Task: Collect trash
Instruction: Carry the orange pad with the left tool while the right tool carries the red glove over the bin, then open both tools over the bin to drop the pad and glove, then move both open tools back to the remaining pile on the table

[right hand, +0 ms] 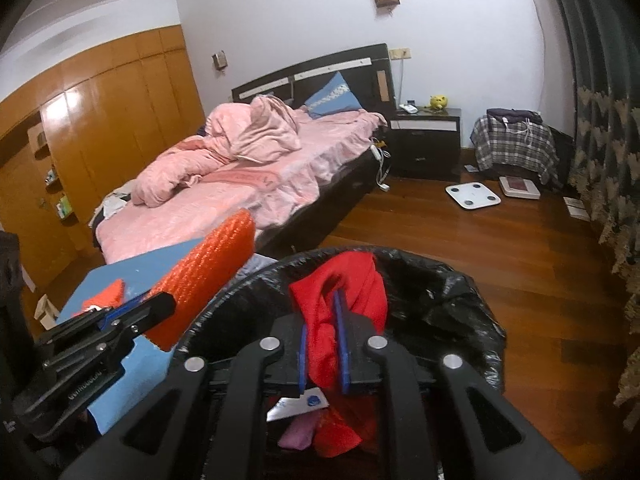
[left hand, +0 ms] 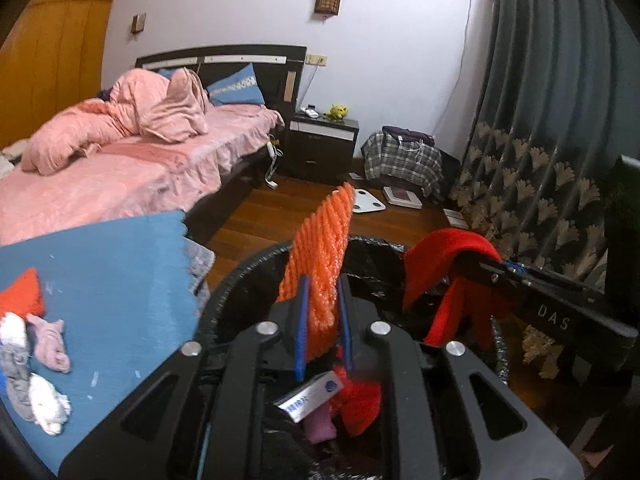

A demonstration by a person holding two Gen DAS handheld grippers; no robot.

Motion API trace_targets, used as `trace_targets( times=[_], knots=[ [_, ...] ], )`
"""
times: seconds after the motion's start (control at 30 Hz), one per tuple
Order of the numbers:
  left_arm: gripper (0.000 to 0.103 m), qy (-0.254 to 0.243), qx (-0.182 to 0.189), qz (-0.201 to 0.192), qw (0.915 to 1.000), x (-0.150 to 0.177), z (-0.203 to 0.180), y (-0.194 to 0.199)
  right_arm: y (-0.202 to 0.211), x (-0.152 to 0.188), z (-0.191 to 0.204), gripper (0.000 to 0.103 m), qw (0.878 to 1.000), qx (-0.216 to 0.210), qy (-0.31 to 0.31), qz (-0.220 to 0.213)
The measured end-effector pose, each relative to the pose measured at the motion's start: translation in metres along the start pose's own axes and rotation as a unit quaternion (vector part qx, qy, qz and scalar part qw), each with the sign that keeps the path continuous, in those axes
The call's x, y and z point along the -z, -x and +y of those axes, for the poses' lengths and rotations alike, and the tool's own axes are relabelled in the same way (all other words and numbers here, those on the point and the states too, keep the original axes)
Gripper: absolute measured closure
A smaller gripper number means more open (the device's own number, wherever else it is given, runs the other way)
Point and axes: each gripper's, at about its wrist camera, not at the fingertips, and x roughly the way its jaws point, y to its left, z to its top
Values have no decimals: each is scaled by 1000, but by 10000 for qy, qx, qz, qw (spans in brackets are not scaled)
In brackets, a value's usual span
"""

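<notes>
left gripper above the black-lined trash bin, blue pads closed tight on a strip of orange foam netting; the netting stands up out of the jaws and tilts toward the bed, its lower end hanging past the pads over the bin mouth. right gripper over the same bin, pads pinched on a bunched red cloth that bulges above the fingers and droops below them. seen from the left wrist view, that red cloth hangs draped off the tip of the right gripper, right at the bin's far rim. seen from the right wrist view, the orange netting sits left of the bin edge, over the blue surface, clamped in the left gripper. inside the bin: a small white-and-blue packet, more red fabric, something pink. beside the bin on the left, a blue cloth-covered surface carries another orange piece, a pink rolled sock and white and grey balled socks. beyond: bed with rumpled pink quilt, blue pillow against a dark headboard, dark nightstand with a yellow plush toy, white bathroom scale on the wood floor, plaid-covered bundle, dark patterned curtain on the right.
</notes>
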Motion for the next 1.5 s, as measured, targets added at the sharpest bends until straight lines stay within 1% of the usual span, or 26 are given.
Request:
trace_targets(
  times=[0.03,0.07,0.1,0.13,0.17,0.2,0.23,0.27,0.3,0.33,0.37,0.4,0.5,0.6,0.63,0.87,1.13,1.3,1.5],
  knots=[
    [68,46,32,32,10000,0,1,-2,-1,1,-2,88,10000,27,-20,22],
    [63,107,21,34,9999,1,4,-3,-2,2,-4,87,10000,39,-38,38],
    [59,150,18,10,9999,1,7,-1,-3,4,-5,79,9999,69,-59,57],
    [56,170,5,-1,9999,2,9,0,-2,5,-6,65,9999,104,-73,61],
    [55,170,-48,-1,9998,3,11,1,-2,6,-8,62,9999,118,-82,59],
    [51,158,-115,-24,9998,4,14,3,-2,7,-7,55,9998,143,-88,45],
    [46,144,-190,-59,9997,5,16,6,-1,8,-7,43,9998,163,-91,33],
    [44,137,-243,-86,9996,4,18,9,0,9,-7,35,9997,212,-101,5],
    [37,126,-317,-122,9993,4,20,13,1,9,-6,20,9996,252,-110,-19],
    [31,112,-396,-158,9990,4,23,17,3,9,-4,13,9994,302,-124,-70],
    [28,89,-499,-217,9985,4,27,23,4,8,-1,11,9993,315,-129,-124],
    [22,83,-588,-252,9979,4,31,27,5,7,0,7,9993,313,-130,-158],
    [17,134,-757,-296,9966,4,47,41,6,6,14,6,9995,239,-113,-194],
    [13,175,-1064,-358,9935,7,64,58,5,4,30,6,9997,120,-81,-189],
    [13,189,-1166,-376,9923,9,71,64,4,4,34,6,9998,84,-61,-192],
    [13,394,-1760,-434,9826,22,118,105,-5,8,96,6,9989,-331,269,-178],
    [13,641,-2287,-404,9705,44,164,147,-18,25,177,6,9934,-884,733,-23],
    [13,836,-2581,-390,9617,59,190,168,-27,39,215,6,9905,-1046,893,59],
    [13,975,-2804,-346,9543,73,218,183,-36,57,252,6,9867,-1159,1133,121]
  ],
)
